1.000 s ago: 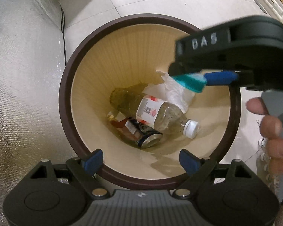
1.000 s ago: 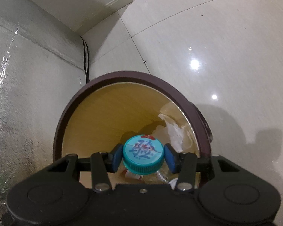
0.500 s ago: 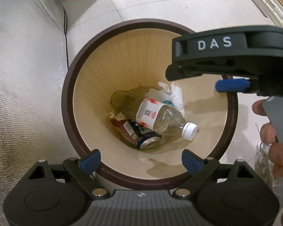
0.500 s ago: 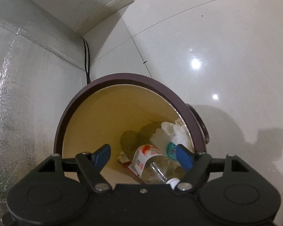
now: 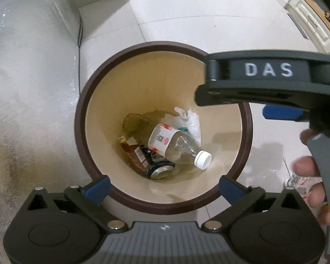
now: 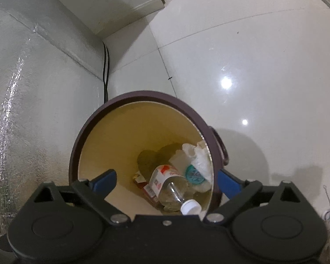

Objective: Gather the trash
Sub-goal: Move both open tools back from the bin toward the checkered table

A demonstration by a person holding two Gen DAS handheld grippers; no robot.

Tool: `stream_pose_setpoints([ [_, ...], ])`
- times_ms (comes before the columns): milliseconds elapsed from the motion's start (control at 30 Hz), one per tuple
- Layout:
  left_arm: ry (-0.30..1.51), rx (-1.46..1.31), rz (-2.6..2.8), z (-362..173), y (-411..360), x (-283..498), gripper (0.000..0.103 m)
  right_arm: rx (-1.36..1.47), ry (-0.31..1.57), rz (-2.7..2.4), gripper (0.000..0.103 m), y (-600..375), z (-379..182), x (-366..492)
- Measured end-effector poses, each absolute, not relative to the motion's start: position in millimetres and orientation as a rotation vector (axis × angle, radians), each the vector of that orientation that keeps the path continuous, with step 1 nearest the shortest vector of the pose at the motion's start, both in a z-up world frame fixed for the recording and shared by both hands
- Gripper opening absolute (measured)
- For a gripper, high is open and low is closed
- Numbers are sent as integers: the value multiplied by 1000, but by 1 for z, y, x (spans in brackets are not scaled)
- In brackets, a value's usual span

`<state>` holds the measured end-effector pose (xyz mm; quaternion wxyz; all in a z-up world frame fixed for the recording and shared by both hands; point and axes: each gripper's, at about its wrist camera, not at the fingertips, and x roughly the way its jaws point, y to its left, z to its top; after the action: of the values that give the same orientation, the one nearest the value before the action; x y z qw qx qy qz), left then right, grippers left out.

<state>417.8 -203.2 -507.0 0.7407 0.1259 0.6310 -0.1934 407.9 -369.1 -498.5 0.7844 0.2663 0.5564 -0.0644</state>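
A round trash bin with a brown rim point(image 5: 79, 118) and tan inside stands on the floor below both grippers. At its bottom lie a clear bottle with a white cap point(image 5: 176, 147), a drink can point(image 5: 162, 170), a brown wrapper point(image 5: 134, 154), white crumpled paper point(image 5: 192, 121) and a teal cap point(image 6: 194, 173). My left gripper point(image 5: 162, 186) hangs over the near rim, its jaws opening with nothing between them. My right gripper point(image 6: 166, 182) is above the bin's right side, jaws also opening and empty; one blue pad point(image 5: 281, 113) shows in the left wrist view.
A silver foil-covered surface point(image 5: 22, 88) rises left of the bin, with a black cable point(image 5: 79, 35) along its edge. White floor tiles point(image 5: 187, 11) spread behind. Another plastic bottle point(image 5: 301, 180) lies on the floor at right, behind a hand point(image 5: 308, 167).
My right gripper let go of the teal cap, which fell into the bin beside the paper. Both grippers' jaws spread wider and both grippers rose away from the bin.
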Motion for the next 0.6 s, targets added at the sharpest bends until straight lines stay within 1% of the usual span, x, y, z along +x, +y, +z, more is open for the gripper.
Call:
stream_pose_setpoints([
  [433,1364,165,-280,-467,-167,409,103,476,1141,-115,102,-359,-443,389],
  [600,1355,153,-212,-452,-150,405,103,442,1152,-114,102,-355,-430,379],
])
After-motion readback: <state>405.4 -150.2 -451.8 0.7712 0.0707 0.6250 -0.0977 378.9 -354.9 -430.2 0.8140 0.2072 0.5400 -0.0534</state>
